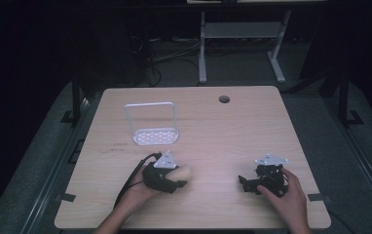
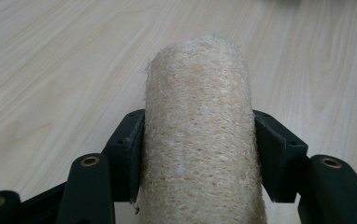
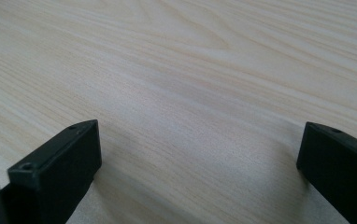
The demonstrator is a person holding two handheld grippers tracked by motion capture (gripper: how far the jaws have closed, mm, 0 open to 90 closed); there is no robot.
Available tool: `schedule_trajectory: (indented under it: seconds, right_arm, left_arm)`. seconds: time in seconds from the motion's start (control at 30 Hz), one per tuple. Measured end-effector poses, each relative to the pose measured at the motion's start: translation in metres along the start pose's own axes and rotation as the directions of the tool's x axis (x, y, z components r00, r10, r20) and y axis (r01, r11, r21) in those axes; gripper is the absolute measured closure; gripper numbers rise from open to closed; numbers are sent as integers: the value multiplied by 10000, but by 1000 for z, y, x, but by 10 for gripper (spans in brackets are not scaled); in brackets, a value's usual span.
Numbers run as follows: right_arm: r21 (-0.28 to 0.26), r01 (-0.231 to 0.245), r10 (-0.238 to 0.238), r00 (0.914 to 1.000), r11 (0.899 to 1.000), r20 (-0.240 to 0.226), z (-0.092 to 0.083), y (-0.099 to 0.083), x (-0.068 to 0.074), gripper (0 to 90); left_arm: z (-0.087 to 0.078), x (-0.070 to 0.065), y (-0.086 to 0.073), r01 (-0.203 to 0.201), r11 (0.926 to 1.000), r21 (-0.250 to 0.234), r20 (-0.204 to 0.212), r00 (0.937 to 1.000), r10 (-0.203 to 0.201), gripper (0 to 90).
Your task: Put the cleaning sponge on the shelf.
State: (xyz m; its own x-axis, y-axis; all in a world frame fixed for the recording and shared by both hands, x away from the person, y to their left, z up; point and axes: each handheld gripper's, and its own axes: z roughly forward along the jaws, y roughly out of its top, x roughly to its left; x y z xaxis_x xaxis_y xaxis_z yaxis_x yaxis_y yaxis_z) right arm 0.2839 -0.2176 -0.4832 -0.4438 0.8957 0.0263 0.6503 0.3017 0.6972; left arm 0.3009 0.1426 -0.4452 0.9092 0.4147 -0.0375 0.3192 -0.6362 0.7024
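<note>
Clamping loofah (image 2: 200, 140), left hand-held gripper (image 1: 167, 176) near front table (image 1: 213, 126) edge, right hand-held gripper (image 1: 264, 181) (probably resting) wide open.

loofah (image 2: 200, 140): near end cut off by bottom edge in left gripper view | left gripper (image 1: 176, 179): jaw tips hidden behind loofah in high view | right gripper (image 3: 197, 154): jaw bases cut off by frame edges | rack (image 1: 152, 127): slot detail too small to tell

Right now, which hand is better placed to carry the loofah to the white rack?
Left. The left gripper already clamps the loofah and sits nearer the white rack; the right gripper is open over bare table.
</note>
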Motion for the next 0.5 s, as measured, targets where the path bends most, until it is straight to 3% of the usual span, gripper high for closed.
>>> schedule_trajectory:
  seconds: [0.5]
  right_arm:
    - [0, 3, -3, 10000, 10000, 4, 0, 0, 0, 0]
  left_arm:
    - [-22, 22, -9, 457, 9987, -210, -686, 9965, -471, 412]
